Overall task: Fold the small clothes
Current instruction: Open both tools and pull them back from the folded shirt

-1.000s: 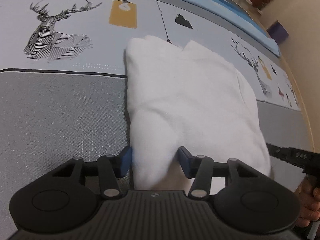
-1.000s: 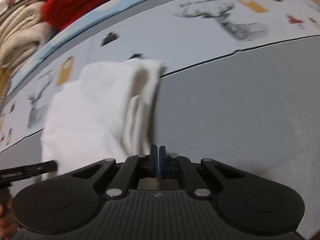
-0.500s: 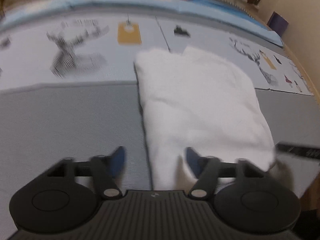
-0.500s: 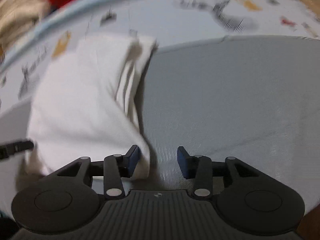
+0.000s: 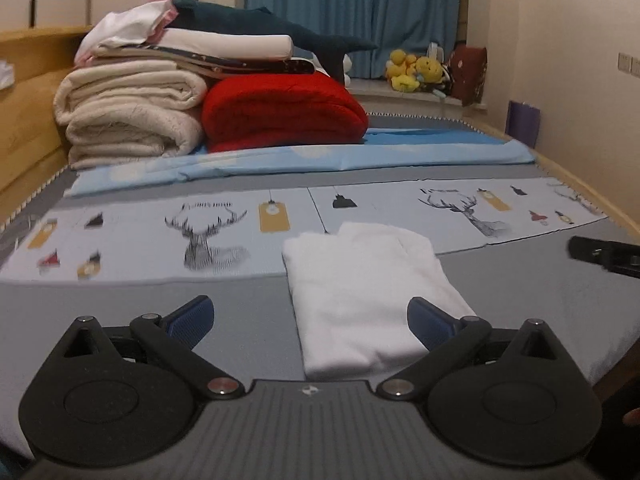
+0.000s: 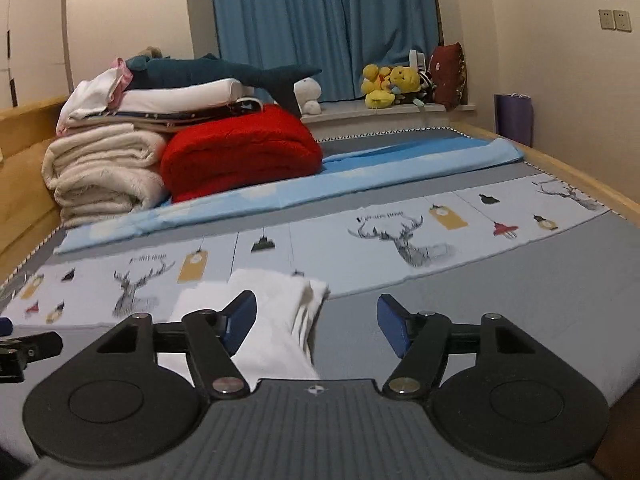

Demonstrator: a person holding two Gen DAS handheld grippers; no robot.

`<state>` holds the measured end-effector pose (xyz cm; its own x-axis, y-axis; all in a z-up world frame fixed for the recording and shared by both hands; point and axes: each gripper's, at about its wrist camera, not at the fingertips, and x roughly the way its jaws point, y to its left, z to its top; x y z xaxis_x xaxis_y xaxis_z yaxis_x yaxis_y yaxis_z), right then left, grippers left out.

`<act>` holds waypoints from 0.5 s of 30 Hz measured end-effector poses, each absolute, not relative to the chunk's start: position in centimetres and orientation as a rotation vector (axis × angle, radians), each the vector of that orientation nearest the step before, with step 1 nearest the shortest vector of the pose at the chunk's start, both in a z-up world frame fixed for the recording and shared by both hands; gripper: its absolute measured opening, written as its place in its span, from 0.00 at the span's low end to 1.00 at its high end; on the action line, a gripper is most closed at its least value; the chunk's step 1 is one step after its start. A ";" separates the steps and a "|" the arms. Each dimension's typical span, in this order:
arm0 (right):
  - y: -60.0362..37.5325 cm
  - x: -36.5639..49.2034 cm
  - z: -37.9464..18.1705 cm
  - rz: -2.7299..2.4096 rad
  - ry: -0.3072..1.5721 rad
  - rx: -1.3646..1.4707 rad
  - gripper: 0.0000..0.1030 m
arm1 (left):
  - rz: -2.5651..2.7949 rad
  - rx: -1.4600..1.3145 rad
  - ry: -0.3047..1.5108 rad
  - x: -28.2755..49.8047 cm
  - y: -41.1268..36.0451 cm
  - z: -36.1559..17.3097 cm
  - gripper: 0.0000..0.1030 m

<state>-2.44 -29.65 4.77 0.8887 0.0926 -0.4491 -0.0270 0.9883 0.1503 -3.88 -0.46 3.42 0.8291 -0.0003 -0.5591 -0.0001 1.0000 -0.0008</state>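
The left gripper has its blue-padded fingers spread wide and holds nothing, its right pad overlapping the near right corner of a folded white garment in the left wrist view. The right gripper is likewise spread and empty, its left finger in front of the garment's near part, its right finger over bare grey bedding. Whether any pad touches the cloth cannot be told.

The white garment lies flat in a compact rectangle on the bed cover, straddling the line where the grey near band meets the pale strip printed with deer heads. Its layered edges face right in the right wrist view. Grey cover stretches open to the left and right of the fold, out to the wooden bed frame along the right.

Both grippers sit low at the near edge of the bed, aimed level toward the far wall. The right gripper's black tip shows at the right edge of the left wrist view.

At the far left, cream blankets and a red blanket are stacked, with a plush shark on top, before a blue curtain.
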 end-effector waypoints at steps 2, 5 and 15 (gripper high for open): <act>-29.1 -3.4 3.6 0.057 0.499 0.140 0.66 | -0.003 -0.028 0.647 -4.9 -0.8 1.2 1.00; -27.4 -3.6 2.7 0.066 0.527 0.091 0.66 | 0.017 -0.114 0.698 -3.9 -0.8 0.6 1.00; -24.1 -1.9 1.0 0.077 0.645 0.018 0.66 | 0.077 -0.075 0.722 -1.0 -1.6 -0.6 1.00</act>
